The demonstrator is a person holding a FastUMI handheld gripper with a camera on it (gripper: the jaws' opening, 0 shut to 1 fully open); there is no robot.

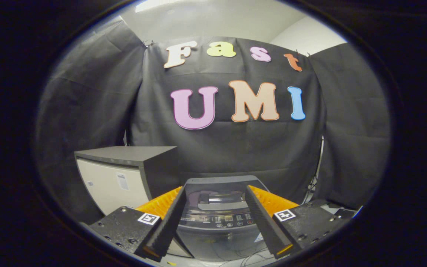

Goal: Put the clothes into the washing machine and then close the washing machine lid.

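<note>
Black cloth hung as the booth's wall (235, 148) on three sides, with a pale ceiling above it. A grey-topped cabinet (124, 174) with a light front stood left of the washing machine (217, 218); small stickers on its front were too small to read. The machine's dark lid (219, 185) lay closed, its control panel (219, 220) facing the camera, the markings there illegible. The claw (215, 213) was spread open and held nothing, its dark fingers (169, 218) framing the machine, which sat just ahead and between them. Loose cables (250, 256) trailed at the machine's base. Open space lay to the machine's right, before the cloth.
</note>
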